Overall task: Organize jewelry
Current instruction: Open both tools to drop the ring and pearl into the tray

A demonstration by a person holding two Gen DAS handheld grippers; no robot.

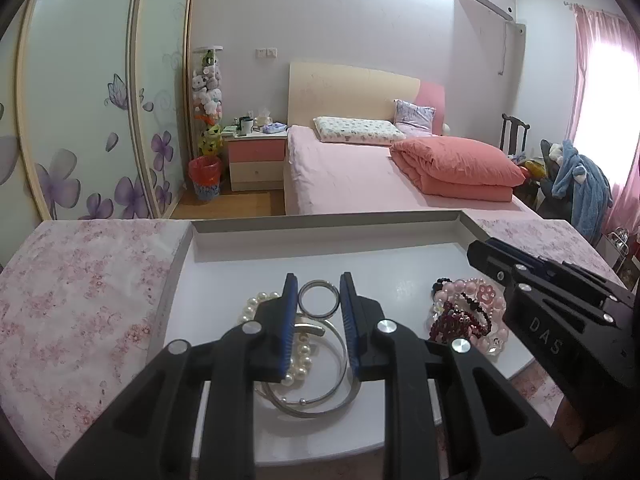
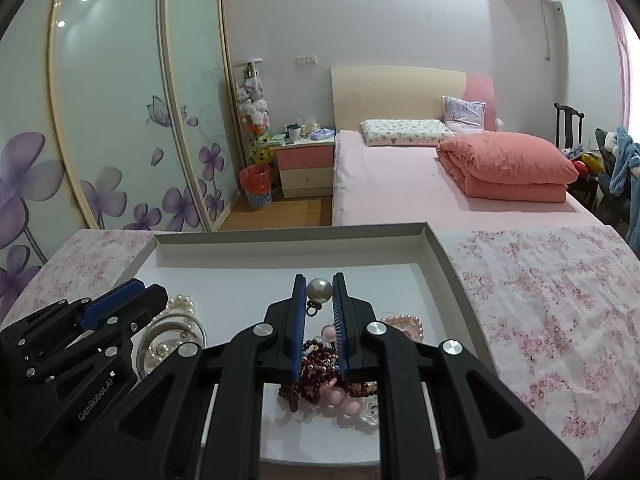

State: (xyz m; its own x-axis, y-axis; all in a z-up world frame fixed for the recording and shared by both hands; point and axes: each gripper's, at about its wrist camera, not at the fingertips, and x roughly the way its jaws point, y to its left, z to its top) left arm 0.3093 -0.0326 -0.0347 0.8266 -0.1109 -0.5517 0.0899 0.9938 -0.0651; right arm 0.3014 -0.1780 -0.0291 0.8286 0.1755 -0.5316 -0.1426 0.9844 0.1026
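Pink bedroom behind, white tray [image 1: 188,264] on floral tabletop, left gripper [image 1: 319,294] level over tray, fingers clamping a steel ring [image 1: 319,301], right gripper [image 2: 319,294] alongside, pinching a pearl pendant [image 2: 319,290] above the tray's bead bracelets [image 2: 320,376]

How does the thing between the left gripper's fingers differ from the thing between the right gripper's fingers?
The left gripper holds a metal ring, an open hoop of grey metal; the right gripper holds a pearl pendant, a solid round bead with a small loop. The ring spans a wider finger gap than the pendant. Both are held above the white tray.
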